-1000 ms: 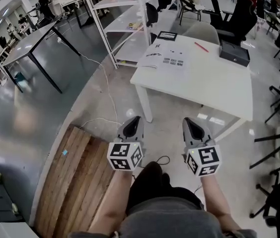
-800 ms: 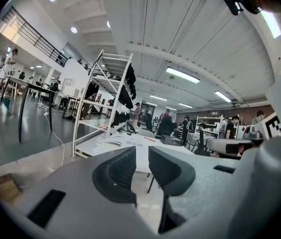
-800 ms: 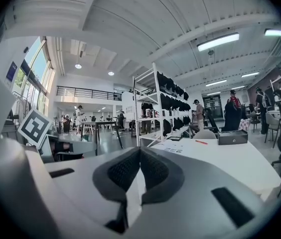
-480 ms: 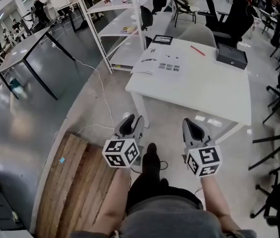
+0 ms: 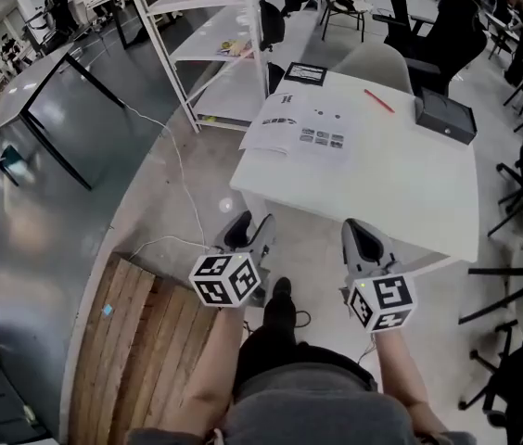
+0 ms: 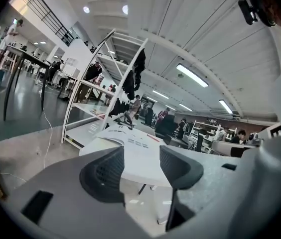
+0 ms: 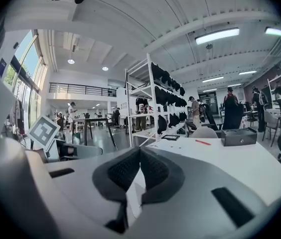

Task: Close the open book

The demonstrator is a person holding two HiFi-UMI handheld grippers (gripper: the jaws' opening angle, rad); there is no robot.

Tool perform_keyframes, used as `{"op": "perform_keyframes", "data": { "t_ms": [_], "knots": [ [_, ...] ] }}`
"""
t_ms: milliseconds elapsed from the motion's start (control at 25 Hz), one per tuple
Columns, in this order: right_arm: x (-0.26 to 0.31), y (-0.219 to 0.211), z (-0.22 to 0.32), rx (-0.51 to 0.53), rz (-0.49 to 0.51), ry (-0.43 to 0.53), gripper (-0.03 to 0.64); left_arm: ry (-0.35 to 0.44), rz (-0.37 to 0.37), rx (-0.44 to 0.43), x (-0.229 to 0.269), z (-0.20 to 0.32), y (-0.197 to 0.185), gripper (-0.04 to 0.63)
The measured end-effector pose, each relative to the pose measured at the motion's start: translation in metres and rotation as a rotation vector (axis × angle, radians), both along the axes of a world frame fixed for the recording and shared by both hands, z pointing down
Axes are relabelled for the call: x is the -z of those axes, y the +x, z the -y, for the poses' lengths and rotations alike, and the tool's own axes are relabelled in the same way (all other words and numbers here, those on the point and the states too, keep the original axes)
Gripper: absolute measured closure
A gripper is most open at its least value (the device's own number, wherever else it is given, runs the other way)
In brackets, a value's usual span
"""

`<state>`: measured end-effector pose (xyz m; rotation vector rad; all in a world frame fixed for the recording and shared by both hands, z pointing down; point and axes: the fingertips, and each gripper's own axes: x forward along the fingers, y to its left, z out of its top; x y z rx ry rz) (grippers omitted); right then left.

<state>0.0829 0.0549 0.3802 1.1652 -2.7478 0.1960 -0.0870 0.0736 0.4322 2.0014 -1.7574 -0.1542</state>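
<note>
The open book (image 5: 294, 128) lies flat on the far left part of the white table (image 5: 401, 188), its pages showing small dark pictures. It also shows beyond the jaws in the left gripper view, book (image 6: 125, 139). Both grippers hang in the air short of the table's near edge, away from the book. My left gripper (image 5: 248, 235) (image 6: 141, 158) is opening its jaws, with nothing between them. My right gripper (image 5: 359, 241) (image 7: 139, 158) is shut, pads together and empty.
On the table lie a red pen (image 5: 379, 101), a black box (image 5: 446, 116) and a small black-framed card (image 5: 305, 72). A white shelf rack (image 5: 210, 44) stands left of the table. A wooden pallet (image 5: 141, 350) and a white cable (image 5: 173, 170) lie on the floor; chairs (image 5: 521, 276) stand at the right.
Both grippers have come forward toward the table, which now looms nearer. The left gripper's jaws have gone from shut to apart, and its marker cube has rolled.
</note>
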Motion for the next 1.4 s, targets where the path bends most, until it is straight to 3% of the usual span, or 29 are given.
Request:
{"op": "perform_keyframes", "data": {
  "t_ms": [360,680,1000,1400],
  "knots": [
    [0.001,-0.053,0.077,-0.033,-0.01,-0.019,0.614,-0.03,-0.121,-0.048,-0.008,0.086,-0.046,0.367],
    [0.001,-0.077,0.119,-0.086,-0.019,-0.024,0.613,-0.093,-0.168,-0.074,-0.022,0.132,-0.077,0.36],
    [-0.005,-0.076,0.137,-0.128,-0.036,-0.039,0.614,-0.155,-0.332,-0.081,-0.046,0.152,-0.078,0.36],
    [-0.008,-0.086,0.165,-0.098,-0.04,-0.046,0.614,-0.194,-0.445,-0.044,-0.068,0.176,-0.076,0.36]
  ]
}}
